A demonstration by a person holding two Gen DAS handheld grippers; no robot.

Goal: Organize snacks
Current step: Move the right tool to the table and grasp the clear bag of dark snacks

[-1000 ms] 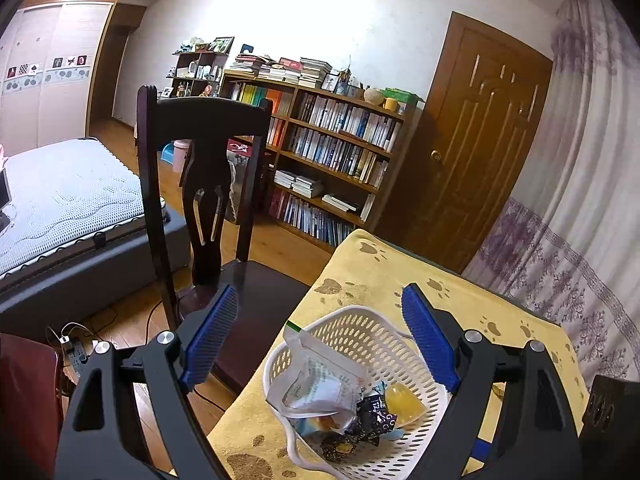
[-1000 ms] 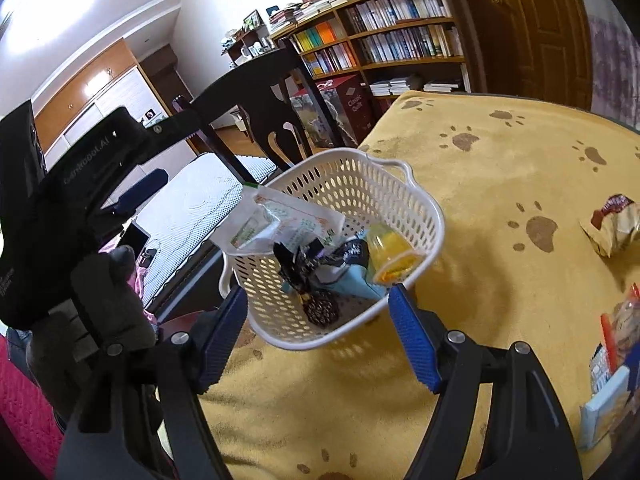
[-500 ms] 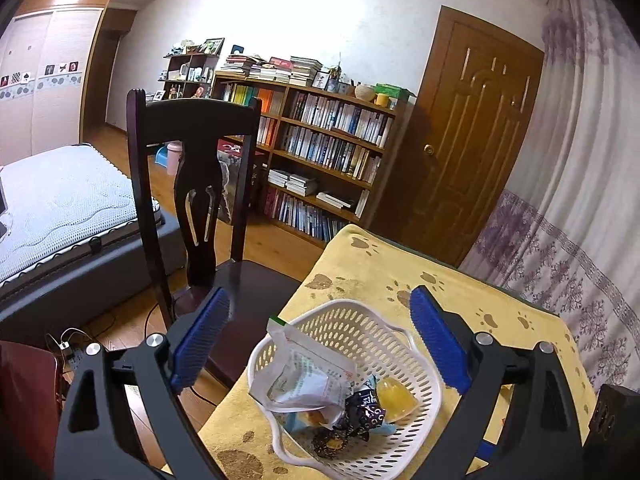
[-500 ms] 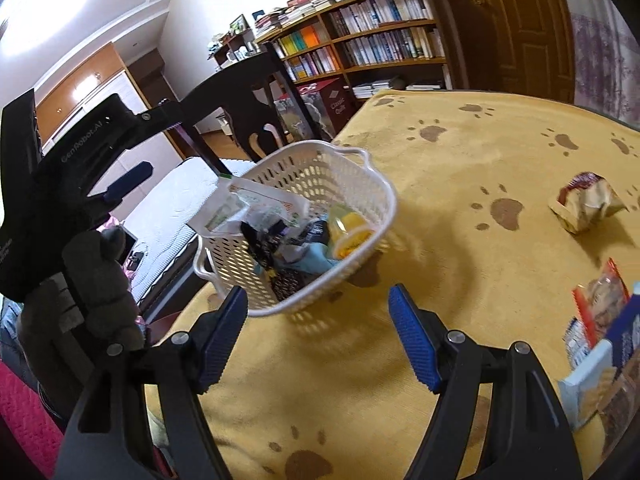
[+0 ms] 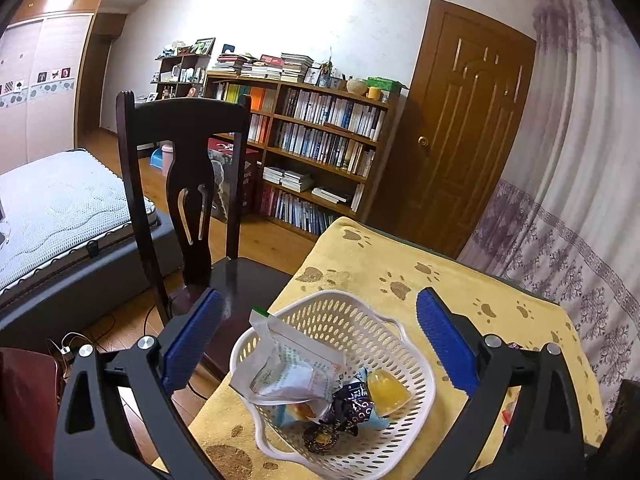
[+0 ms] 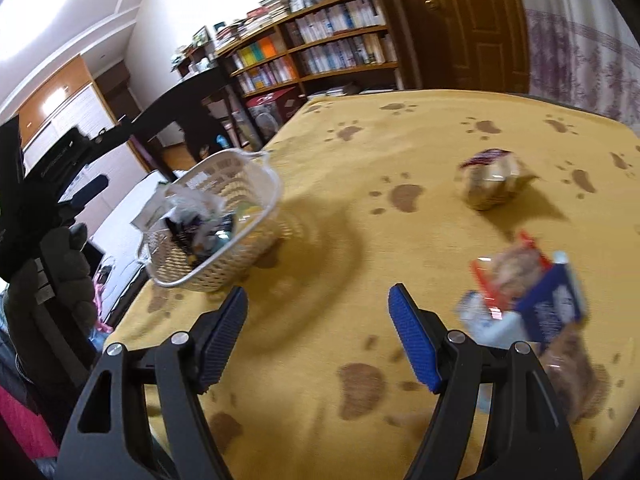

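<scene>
At the lower left of the right wrist view, we see the white basket (image 6: 216,224) sitting close to the table (image 6: 360,208) edge, already holding several snacks. Our right claw (image 6: 318,334) hangs open and empty, so we judge the next step is reaching for the blurred packets (image 6: 524,296) at lower right. Our left claw (image 5: 320,344) is also open above the basket, with bare cloth between.
</scene>
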